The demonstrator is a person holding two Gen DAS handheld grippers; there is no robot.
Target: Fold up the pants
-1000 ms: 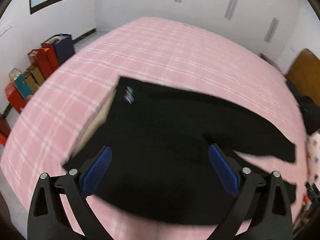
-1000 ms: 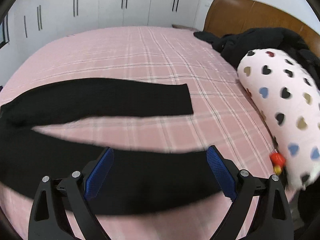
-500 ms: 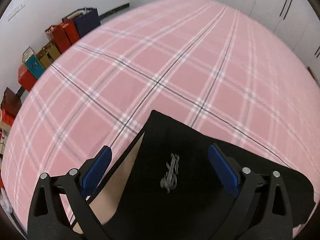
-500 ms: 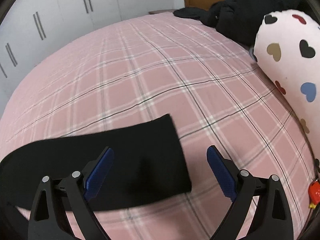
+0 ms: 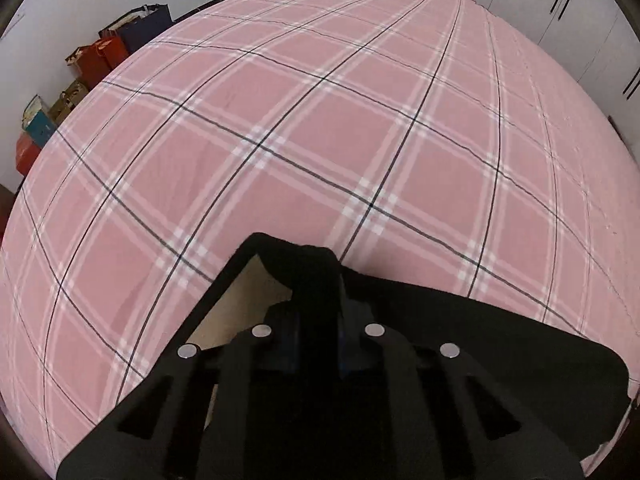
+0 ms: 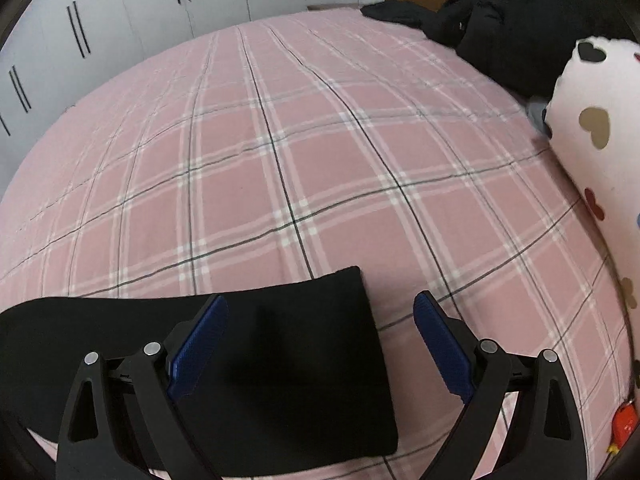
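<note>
Right now I see a big bed (image 5: 320,128) with a pink checked sheet that fills both views. On it lie the black pants (image 6: 288,360), spread flat. In my right view one leg end sits close in front, with its short edge just under the gap between the fingers. My right gripper (image 6: 320,348) hangs over that leg end with its jaws wide apart, and the blue pads (image 6: 440,352) touch nothing that I can see. In my left view the pants (image 5: 480,340) reach away to the right, and a tan inside part shows at the waist corner. My left gripper (image 5: 316,320) has its jaws pressed together on a pinch of the black cloth, which bunches up between them. Over by the headboard I see a white pillow (image 6: 592,152) with coloured hearts and a heap of dark clothes (image 6: 500,28). Some bright bags (image 5: 100,56) stand on the floor by the wall.
</note>
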